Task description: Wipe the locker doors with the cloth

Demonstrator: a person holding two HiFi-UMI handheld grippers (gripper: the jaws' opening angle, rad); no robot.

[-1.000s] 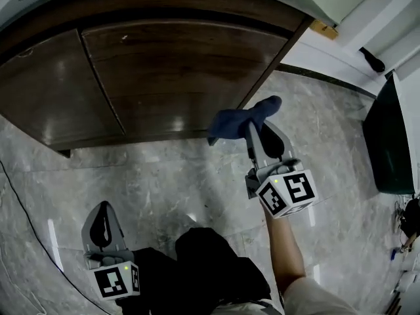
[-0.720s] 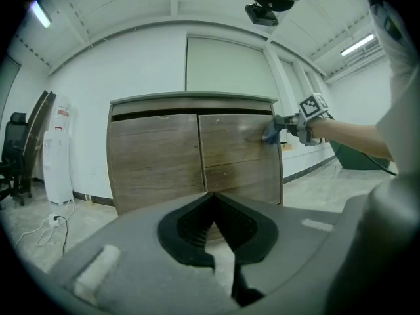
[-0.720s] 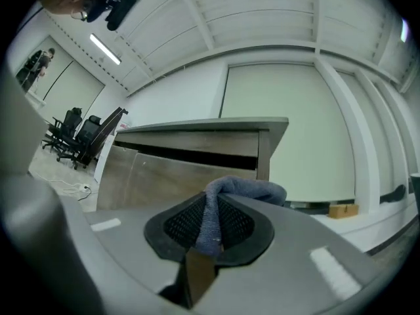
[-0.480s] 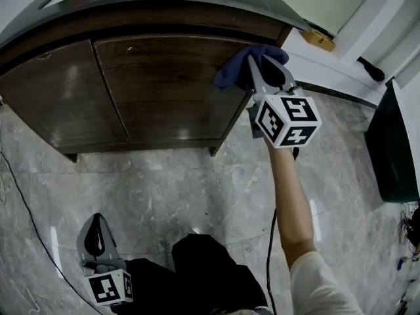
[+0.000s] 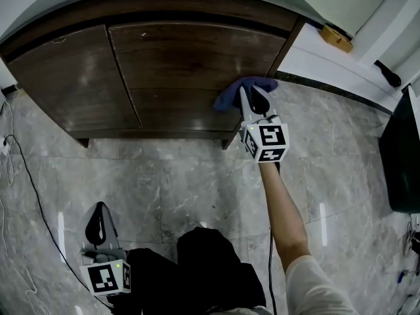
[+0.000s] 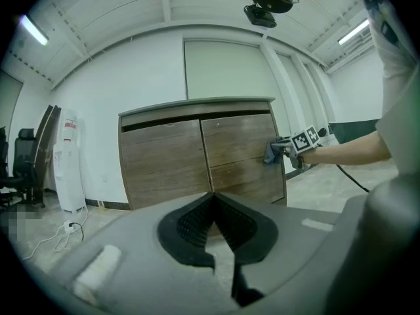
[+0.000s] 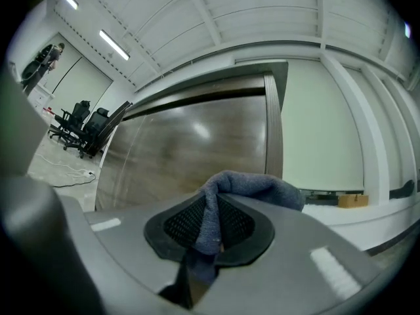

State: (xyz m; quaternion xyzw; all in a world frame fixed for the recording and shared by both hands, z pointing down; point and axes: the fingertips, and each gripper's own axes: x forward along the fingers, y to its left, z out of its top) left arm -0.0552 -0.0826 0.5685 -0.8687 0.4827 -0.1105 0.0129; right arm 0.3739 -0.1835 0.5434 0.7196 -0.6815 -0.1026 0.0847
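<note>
right gripper (image 5: 252, 97) 1 o'clock, clamps blue cloth (image 5: 231, 94) on right locker door (image 5: 190, 64) | left gripper (image 5: 100, 223) 7 o'clock, above marble floor (image 5: 177, 176)

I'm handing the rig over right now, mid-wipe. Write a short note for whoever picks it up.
Right gripper: shut on the blue cloth, which is held against the right locker door near its right edge, about mid-height.
Left gripper: shut and empty, low at the person's side, away from the locker.
Done: the wood does not show which areas have been wiped.
Left: finish the right locker door, then wipe the left locker door.
</note>
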